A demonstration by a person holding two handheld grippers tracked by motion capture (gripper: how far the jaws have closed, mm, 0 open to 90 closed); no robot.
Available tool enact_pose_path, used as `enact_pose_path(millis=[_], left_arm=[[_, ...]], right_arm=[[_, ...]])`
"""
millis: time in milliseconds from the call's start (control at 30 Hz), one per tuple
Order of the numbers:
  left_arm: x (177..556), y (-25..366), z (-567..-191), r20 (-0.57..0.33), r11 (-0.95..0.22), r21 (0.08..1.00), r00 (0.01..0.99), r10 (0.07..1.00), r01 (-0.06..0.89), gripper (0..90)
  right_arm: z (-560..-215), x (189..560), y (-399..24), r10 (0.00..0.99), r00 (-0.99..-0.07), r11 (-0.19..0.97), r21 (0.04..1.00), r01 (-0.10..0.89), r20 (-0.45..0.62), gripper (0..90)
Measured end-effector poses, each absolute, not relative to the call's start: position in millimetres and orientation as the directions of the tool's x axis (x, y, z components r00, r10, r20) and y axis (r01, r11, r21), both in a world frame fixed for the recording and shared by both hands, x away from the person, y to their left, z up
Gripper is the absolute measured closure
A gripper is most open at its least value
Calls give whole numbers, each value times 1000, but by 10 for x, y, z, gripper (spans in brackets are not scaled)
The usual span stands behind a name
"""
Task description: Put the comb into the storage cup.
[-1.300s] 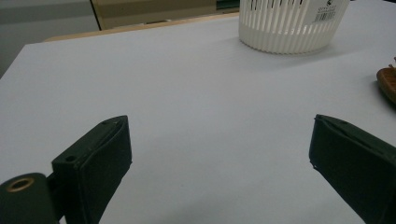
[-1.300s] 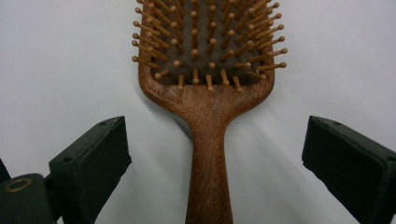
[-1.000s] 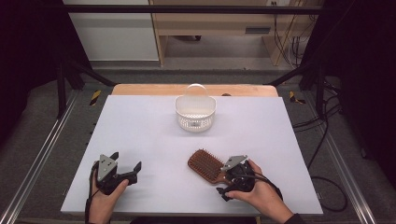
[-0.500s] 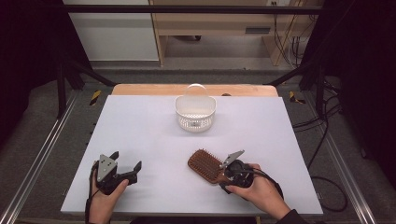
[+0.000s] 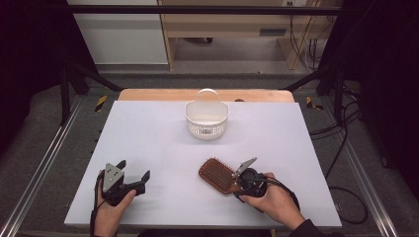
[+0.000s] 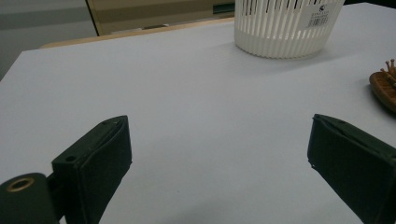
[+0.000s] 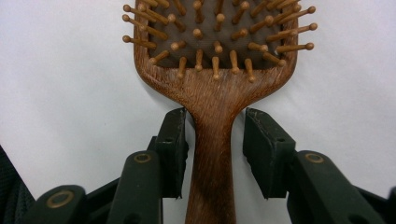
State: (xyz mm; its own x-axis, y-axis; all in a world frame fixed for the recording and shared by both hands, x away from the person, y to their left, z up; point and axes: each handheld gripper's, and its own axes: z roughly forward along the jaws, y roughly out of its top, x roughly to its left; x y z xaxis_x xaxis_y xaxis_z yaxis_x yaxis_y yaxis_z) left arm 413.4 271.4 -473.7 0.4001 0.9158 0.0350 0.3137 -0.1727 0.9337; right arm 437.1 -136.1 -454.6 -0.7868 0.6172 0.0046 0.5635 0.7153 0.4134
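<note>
Starting on the left: the left gripper (image 5: 129, 180) just sits low on the white table (image 5: 148, 133) near the front-left corner, jaws spread wide with nothing but bare tabletop between them. You can see that clearly in the left gripper view, with the white slotted plastic basket (image 6: 285, 25) off in the distance. Compared with a second ago it hasn't budged.

In the middle, toward the far edge, that basket (image 5: 207, 118) stands upright, well apart from both hands.

Over on the right is the brown wooden paddle hairbrush (image 5: 217, 174), lying flat on the table near the front edge, bristles up, head pointing away from the person's hand. The right gripper (image 7: 215, 140) has its jaws on either side of the narrow handle just below the head. There's a sliver of gap on both sides in the right gripper view, so I'd say they aren't pressing yet. They've just been closing in around it; a second ago they stood much wider. The brush itself lies where it did.

Handling-wise I reckon it's easy: stiff, solid wood, light, not fragile. The finish looks smooth, so it might slip or swing if pinched loosely, since the head is the heavy end. Grabbing the neck right by the head, like here, seems the smart spot because it keeps the weight close to the jaws.
</note>
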Motion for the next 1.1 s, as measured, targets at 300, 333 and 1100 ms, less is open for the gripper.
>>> enact_pose_path(millis=[300,333,1100], left_arm=[[4136,2704,-4739,34,-173,934,403,914,313,65],[4135,2704,-4739,34,-173,934,403,914,313,65],[4137,2723,-4726,16,-153,938,404,915,310,66]], right_arm=[[-4535,4349,-1304,617,-787,730,383,566,-13,674],[-4533,4353,-1299,617,-787,731,379,567,-13,679],[-4410,4371,-1300,611,-791,722,433,539,-34,732]])
